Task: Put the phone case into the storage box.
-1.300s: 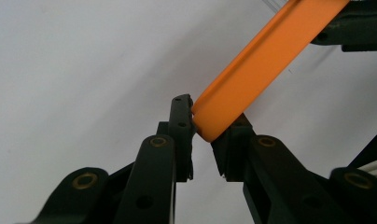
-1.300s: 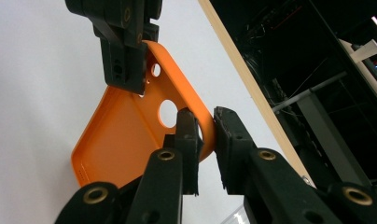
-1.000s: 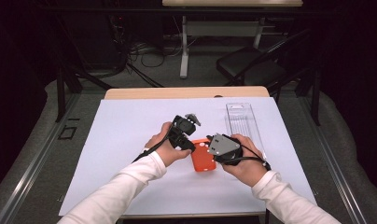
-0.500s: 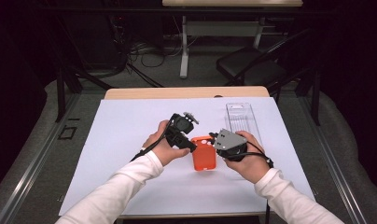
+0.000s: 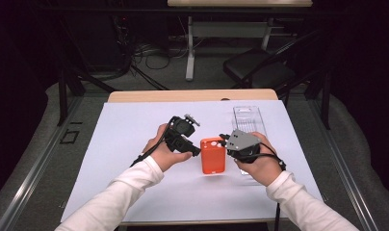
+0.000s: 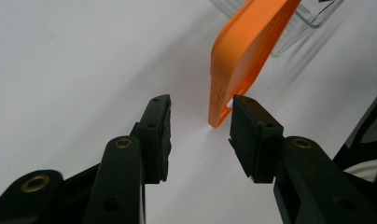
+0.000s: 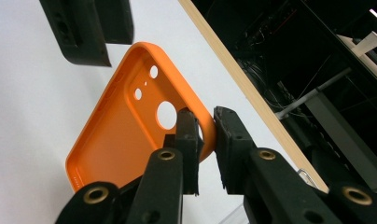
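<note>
The right gripper pinched the near rim of the orange phone case, whose long axis ran away from its fingers. The left gripper stood spread after its jaws had just been opening; the case's corner lay just ahead of its right-hand finger, perhaps touching. A clear tray lay beyond.

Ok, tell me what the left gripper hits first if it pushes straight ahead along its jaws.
Probably the orange phone case. The left gripper stands open, and the case's lower corner sits just ahead of its right-hand jaw in the left gripper view. Past that is white table. Depth is unclear.
</note>
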Available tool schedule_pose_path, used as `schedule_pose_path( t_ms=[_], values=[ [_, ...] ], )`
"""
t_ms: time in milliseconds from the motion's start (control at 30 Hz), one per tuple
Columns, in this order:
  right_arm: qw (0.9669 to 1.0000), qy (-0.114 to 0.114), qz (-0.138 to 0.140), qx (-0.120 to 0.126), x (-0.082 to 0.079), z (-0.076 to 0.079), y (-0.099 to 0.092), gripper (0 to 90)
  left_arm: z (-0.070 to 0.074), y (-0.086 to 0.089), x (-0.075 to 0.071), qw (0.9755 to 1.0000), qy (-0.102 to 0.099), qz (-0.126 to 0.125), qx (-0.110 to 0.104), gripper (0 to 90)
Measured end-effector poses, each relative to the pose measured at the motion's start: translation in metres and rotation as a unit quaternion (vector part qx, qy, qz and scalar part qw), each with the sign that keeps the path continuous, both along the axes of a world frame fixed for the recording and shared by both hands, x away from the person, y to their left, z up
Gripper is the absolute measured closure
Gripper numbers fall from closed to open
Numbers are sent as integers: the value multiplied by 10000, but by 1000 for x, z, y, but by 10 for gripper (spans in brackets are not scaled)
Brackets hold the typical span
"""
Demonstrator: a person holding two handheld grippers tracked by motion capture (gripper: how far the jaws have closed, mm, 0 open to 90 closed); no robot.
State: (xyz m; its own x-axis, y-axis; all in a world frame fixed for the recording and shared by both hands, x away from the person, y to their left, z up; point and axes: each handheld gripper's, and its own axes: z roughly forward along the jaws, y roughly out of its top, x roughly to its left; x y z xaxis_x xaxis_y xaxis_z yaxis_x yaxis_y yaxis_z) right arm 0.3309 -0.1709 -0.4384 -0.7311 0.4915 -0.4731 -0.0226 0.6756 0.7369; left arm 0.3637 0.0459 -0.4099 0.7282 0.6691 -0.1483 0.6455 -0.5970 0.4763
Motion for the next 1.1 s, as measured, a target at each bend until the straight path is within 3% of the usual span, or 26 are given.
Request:
schedule_pose_path(
  t_ms=[300, 500, 600, 733, 833, 1033, 1100],
  values=[
    [10000, -27, 3, 39, 3, 4, -6, 805, -4, 13, 3, 9991, 115, 78, -395, 598],
    [9999, -51, 55, 87, 5, 4, -7, 805, -7, 19, 3, 9989, -121, 12, -455, 580],
    [9999, -62, 74, 122, 6, 4, -9, 804, -6, 22, 1, 9986, -305, 83, -435, 546],
    [9998, -54, 74, 192, 8, 4, -12, 805, -6, 28, 2, 9976, -383, 140, -555, 522],
    [9996, -37, 81, 269, 10, 5, -15, 804, -7, 33, 1, 9958, -640, 163, -628, 500],
    [9994, -51, 87, 328, 14, 6, -18, 804, -12, 42, 2, 9934, -669, 305, -886, 467],
    [9994, -60, 96, 334, 14, 7, -19, 804, -17, 44, 2, 9938, -666, 339, -829, 423]
  ],
)
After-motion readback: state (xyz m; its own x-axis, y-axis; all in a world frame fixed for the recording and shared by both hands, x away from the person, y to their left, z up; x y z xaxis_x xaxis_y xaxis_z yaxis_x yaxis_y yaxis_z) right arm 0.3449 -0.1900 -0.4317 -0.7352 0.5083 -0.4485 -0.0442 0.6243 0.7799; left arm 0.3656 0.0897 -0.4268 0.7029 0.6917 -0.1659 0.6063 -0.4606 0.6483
